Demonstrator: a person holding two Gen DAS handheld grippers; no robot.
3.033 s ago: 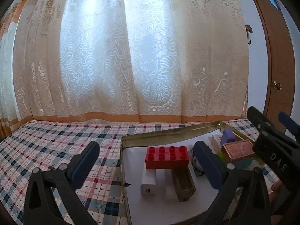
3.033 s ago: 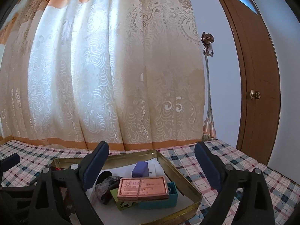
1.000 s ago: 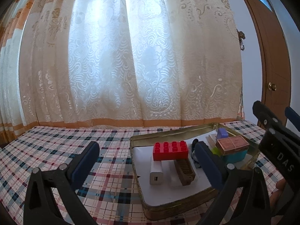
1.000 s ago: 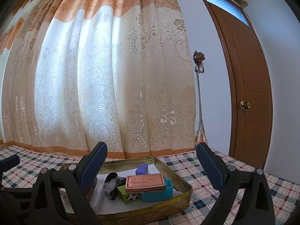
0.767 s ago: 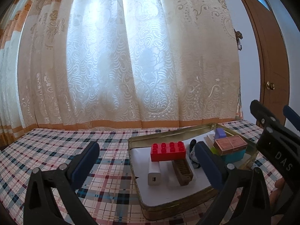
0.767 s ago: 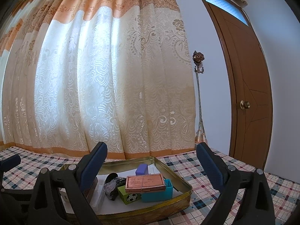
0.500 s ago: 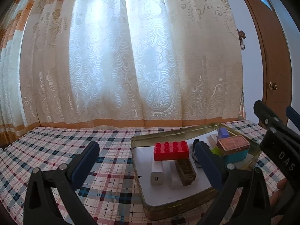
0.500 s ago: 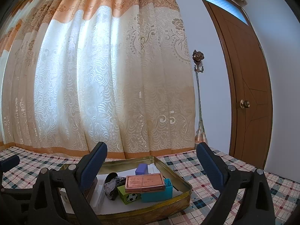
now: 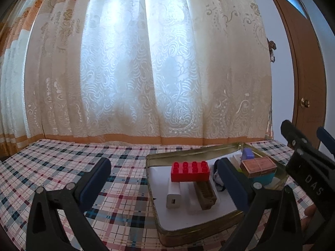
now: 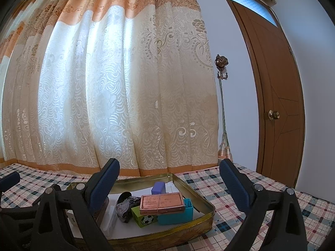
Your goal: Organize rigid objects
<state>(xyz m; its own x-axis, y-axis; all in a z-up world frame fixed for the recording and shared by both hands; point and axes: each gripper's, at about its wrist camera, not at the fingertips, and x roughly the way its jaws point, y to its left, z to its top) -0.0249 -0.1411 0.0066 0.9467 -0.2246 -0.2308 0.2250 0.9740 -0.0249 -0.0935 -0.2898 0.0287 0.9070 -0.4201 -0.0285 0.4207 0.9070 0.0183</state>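
Observation:
A gold metal tray [image 9: 188, 229] [image 10: 201, 217] sits on the plaid tablecloth and holds several objects. A red toy brick [image 9: 190, 172] lies across a white charger [image 9: 173, 194] and a brown block [image 9: 205, 193]. Further right a copper-coloured box [image 9: 258, 167] [image 10: 162, 202] rests on a blue box [image 10: 178, 212] and a green football box [image 10: 144, 217], with a purple block [image 10: 158, 187] and a dark rock [image 10: 125, 208] beside them. My left gripper [image 9: 163, 181] hovers open in front of the tray, holding nothing. My right gripper [image 10: 169, 184] is open and empty too.
The plaid table [image 9: 62, 167] stretches left of the tray. A patterned cream curtain [image 9: 146, 73] hangs behind the table. A brown door [image 10: 278, 108] stands at the right, with a curtain hook [image 10: 221, 64] on the wall. The right gripper's body [image 9: 309, 173] shows in the left wrist view.
Both grippers have pulled back and up from the tray over three seconds, so it looks smaller and farther. In the last second almost nothing moved. Both stayed open.

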